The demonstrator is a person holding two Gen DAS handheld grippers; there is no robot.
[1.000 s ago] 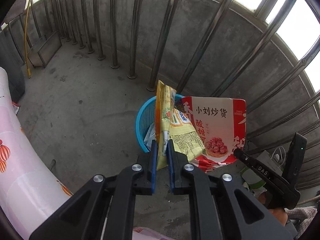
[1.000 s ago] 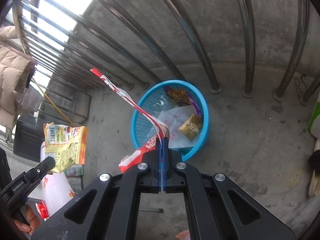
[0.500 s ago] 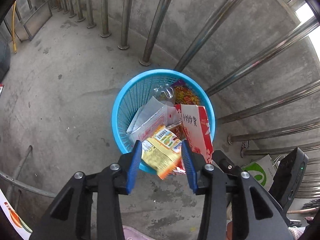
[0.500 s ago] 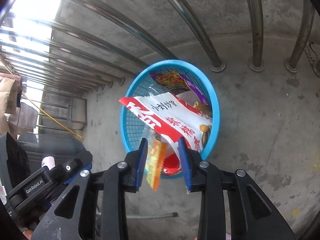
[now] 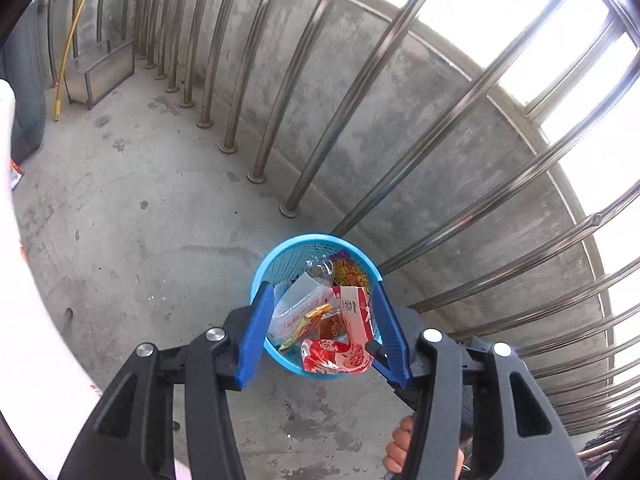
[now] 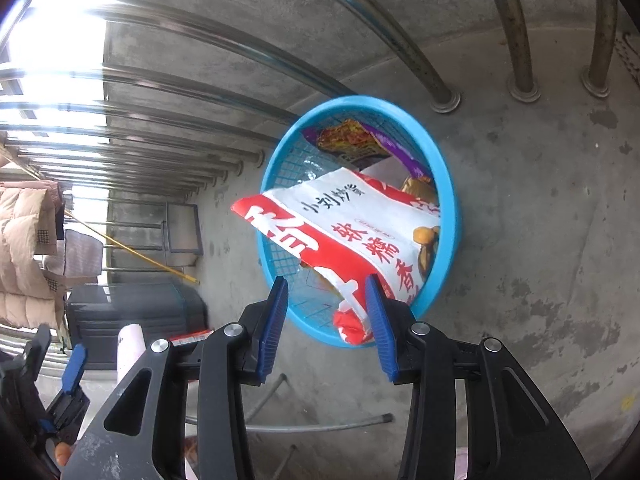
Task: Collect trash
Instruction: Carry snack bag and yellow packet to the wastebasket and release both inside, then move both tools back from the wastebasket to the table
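Observation:
A blue mesh basket [image 5: 280,256] stands on the concrete floor by the railing; it also shows in the right wrist view [image 6: 448,208]. In it lie a red and white snack bag [image 5: 352,316], a small yellow packet [image 5: 306,322], a clear bottle [image 5: 320,268] and other wrappers. The red and white bag [image 6: 352,228] lies across the basket's rim in the right wrist view. My left gripper [image 5: 322,326] is open and empty above the basket. My right gripper [image 6: 326,312] is open just above the bag's lower end.
Steel railing bars [image 5: 304,128] on a low concrete wall stand right behind the basket. A metal frame and yellow pole [image 5: 100,68] are at the far left. A dark bin [image 6: 132,312] and hanging quilted coat [image 6: 28,248] are to the left.
Both grippers opened wider and drew back from the basket. The yellow packet and the red and white bag dropped out of the jaws into the basket.

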